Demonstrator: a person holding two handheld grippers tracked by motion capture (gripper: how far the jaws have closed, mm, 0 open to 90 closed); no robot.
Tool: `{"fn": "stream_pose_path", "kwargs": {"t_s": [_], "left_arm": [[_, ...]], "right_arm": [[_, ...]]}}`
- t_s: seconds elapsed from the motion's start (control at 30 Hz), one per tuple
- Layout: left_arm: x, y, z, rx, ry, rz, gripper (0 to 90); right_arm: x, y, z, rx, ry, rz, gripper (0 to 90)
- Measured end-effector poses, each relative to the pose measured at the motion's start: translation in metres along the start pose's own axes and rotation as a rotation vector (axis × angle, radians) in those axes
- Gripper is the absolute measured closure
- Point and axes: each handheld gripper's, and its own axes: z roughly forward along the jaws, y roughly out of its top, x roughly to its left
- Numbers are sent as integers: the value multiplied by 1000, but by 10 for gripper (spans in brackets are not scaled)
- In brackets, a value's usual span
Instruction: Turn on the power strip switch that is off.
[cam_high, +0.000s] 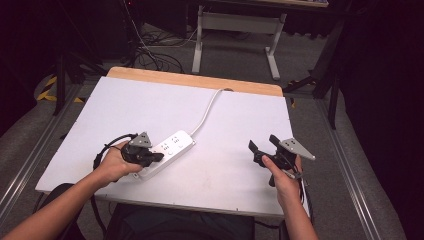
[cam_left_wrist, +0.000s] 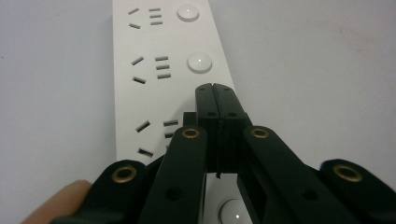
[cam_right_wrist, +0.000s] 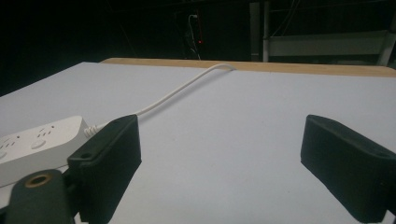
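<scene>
Left of table centre, at about 8 o'clock on the white tabletop (cam_high: 235, 165): long white plastic power strip (cam_high: 170, 150) with round buttons, lying flat, white cable (cam_high: 207, 112) running off toward 12 o'clock. Left gripper (cam_left_wrist: 215, 88) over strip's near end, jaws clenched together on nothing, tips just above a round button (cam_left_wrist: 199, 62). Right gripper (cam_high: 260, 145) at 4 o'clock, well apart from strip, jaws spread wide, empty.

High view looks down; both gripper views, close and low, share the power strip (cam_high: 167, 152).
</scene>
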Motion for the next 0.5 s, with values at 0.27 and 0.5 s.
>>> {"fn": "stream_pose_path", "kwargs": {"t_s": [0.27, 0.5], "left_arm": [[0, 0, 0, -2, -1, -7, 900], [1, 0, 0, 1, -9, -11, 900]], "right_arm": [[0, 0, -1, -1, -1, -4, 127], [0, 0, -3, -3, -7, 2, 127]]}}
